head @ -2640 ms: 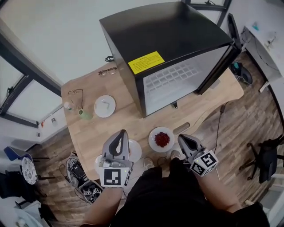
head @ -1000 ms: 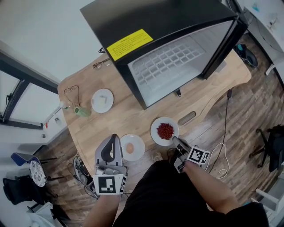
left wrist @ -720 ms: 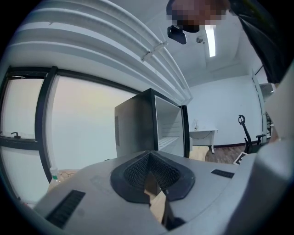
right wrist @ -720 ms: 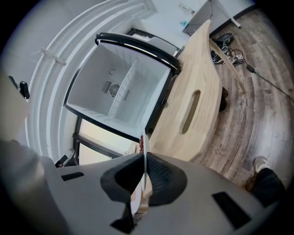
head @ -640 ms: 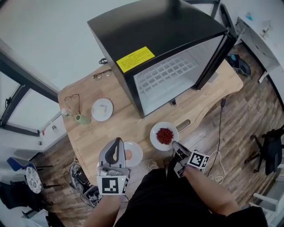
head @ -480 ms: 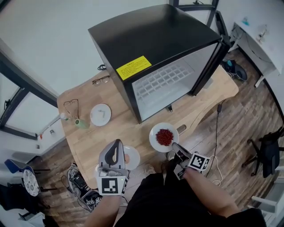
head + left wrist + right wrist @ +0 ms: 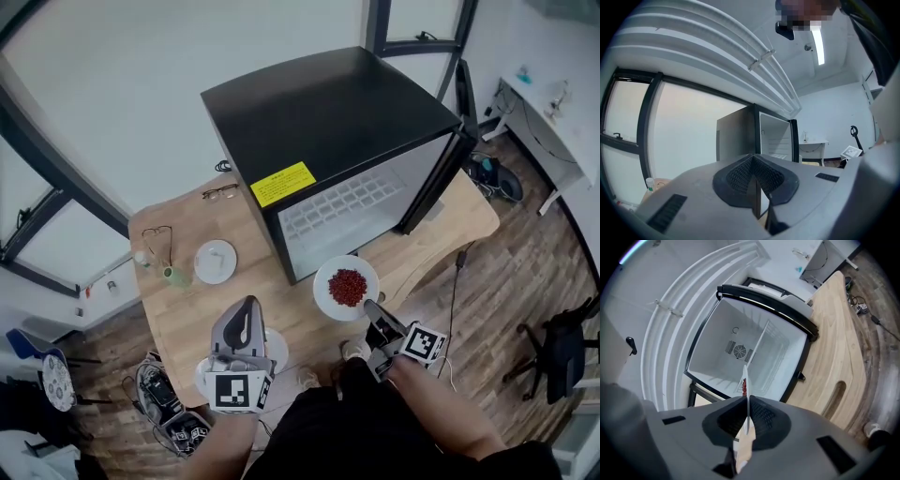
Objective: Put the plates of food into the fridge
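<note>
1. The fridge [image 7: 328, 103] stands straight ahead of both sets of jaws. Its white inside [image 7: 740, 343] is open toward the right jaws, with a fan grille [image 7: 739, 351] on the back wall.
2. The wooden worktop [image 7: 197, 309] carries the fridge. Its near edge runs under both grippers, and its right end curves off to the right of the right jaws.
3. The door [image 7: 436, 178] is swung out to the right of the opening, ahead and to the right of the right jaws.
4. The left gripper [image 7: 248, 305] is held level and points toward the fridge's left front corner. Its jaws are closed together with nothing between them.
5. The right gripper [image 7: 368, 307] has its jaws clamped on the near rim of the plate [image 7: 323, 281].
6. The plate is round and lies flat, parallel to the worktop and lifted off it. It reaches from the jaws toward the opening and sits just in front of its lower edge. The right gripper view shows it edge-on [image 7: 746, 399].
7. The red food [image 7: 348, 287] is heaped at the plate's middle, just beyond the jaw tips.
8. A second plate [image 7: 278, 349] rests on the worktop beneath the left gripper. What it holds is hidden.
9. A small plate [image 7: 202, 267] lies ahead and to the left of the left jaws. It carries something pale.
10. A green bottle [image 7: 175, 276] lies just left of the small plate.
11. Glasses [image 7: 157, 234] lie beyond the bottle.
</note>
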Demonstrator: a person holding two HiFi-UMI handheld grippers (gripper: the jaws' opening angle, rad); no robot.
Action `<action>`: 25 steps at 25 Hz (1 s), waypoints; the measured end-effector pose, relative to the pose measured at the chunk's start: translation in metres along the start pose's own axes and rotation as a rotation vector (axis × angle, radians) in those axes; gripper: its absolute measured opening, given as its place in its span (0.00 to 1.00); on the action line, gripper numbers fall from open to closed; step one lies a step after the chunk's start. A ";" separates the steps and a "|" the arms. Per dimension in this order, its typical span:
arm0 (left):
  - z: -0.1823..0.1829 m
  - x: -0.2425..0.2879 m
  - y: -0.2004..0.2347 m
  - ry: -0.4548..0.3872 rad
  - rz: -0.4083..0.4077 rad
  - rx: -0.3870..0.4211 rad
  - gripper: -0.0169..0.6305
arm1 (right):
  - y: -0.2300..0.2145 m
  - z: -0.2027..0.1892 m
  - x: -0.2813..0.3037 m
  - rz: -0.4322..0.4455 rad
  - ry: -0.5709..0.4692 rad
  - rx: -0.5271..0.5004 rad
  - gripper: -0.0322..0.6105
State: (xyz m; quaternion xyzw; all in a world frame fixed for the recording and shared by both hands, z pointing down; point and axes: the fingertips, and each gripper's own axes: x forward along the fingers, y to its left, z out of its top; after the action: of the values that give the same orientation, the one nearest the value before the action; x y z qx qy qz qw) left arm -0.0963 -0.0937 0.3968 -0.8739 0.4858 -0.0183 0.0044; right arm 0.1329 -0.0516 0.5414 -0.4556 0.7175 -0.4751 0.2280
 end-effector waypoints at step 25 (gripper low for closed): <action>0.051 0.037 0.026 -0.055 0.140 0.062 0.03 | 0.052 0.091 0.090 0.169 0.047 -0.085 0.10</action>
State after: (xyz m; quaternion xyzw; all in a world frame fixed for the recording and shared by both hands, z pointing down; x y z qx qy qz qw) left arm -0.0971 -0.1395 0.3457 -0.8373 0.5447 -0.0092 0.0461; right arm 0.1359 -0.1663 0.4641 -0.3917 0.7780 -0.4337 0.2307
